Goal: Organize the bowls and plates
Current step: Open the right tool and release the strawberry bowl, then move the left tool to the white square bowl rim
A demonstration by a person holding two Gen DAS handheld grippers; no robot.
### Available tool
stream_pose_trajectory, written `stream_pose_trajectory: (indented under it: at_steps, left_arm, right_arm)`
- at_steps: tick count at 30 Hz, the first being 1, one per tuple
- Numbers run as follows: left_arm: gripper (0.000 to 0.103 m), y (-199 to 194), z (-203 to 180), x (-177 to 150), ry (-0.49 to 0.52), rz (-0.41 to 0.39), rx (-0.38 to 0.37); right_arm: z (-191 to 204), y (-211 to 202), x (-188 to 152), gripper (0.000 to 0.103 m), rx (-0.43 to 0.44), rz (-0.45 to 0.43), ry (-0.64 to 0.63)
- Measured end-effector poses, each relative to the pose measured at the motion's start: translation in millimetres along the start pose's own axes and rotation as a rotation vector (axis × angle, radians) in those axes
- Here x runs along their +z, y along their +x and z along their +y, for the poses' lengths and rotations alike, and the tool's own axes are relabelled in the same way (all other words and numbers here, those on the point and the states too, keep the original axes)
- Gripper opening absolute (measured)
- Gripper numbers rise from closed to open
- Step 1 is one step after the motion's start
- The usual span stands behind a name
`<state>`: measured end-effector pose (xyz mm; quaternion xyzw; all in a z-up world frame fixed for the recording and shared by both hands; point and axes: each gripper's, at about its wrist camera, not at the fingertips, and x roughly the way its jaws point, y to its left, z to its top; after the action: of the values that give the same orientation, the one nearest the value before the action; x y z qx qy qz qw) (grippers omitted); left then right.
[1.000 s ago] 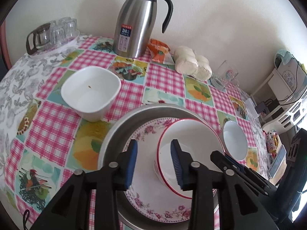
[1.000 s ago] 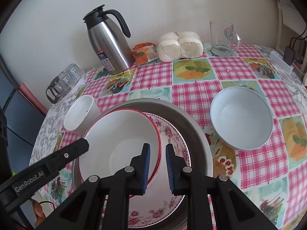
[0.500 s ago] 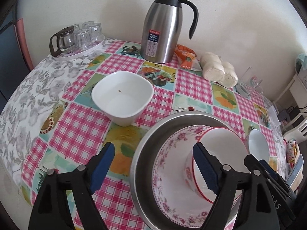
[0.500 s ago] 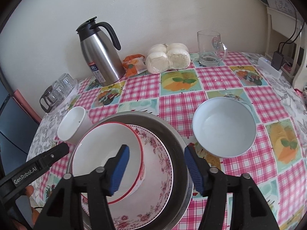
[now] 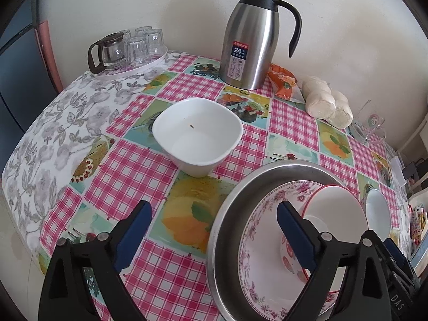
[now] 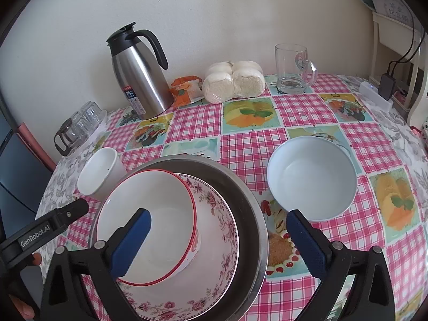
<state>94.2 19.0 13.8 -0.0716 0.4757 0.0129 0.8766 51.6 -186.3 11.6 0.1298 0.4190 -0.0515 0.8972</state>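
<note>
The round table [image 6: 251,144], under a pink checked fruit-print cloth, carries a steel basin [image 6: 248,195] holding a floral-rimmed bowl [image 6: 222,230], with a red-rimmed bowl [image 6: 160,208] nested tilted inside that. Both tools angle steeply down over the stack. The right gripper [image 6: 216,240] and left gripper [image 5: 211,238] have just been opening and stand spread wide, pinching nothing; a second ago both sat nearly pressed together at the red rim. A square white bowl [image 5: 198,136] and a round white bowl [image 6: 311,178] sit apart. The basin's near edge is cut off.
</note>
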Motion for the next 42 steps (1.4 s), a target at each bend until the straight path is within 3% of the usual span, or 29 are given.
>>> stream_pose_trajectory:
  at_steps: [3,18,27,34,42]
  left_arm:
    - [0.099,0,4,1,-0.018,-0.004,0.002]
    - [0.100,-1,29,12,-0.092,-0.034,0.025]
    - [0.100,-3,68,23,-0.168,-0.083,0.101]
    - [0.100,-9,98,30,-0.251,-0.100,0.098]
    - [0.100,-13,121,32,-0.323,-0.112,0.076]
  right_arm:
    - [1,0,-1,0.103,0.004,0.000,-0.002]
    - [9,-13,0,0.103,-0.041,-0.083,-0.035]
    - [29,-40,6,0.103,-0.024,-0.190,-0.070]
    - [48,-57,9,0.103,-0.056,-0.216,-0.117]
    - [92,-69,10,0.103,0.060,-0.201,-0.166]
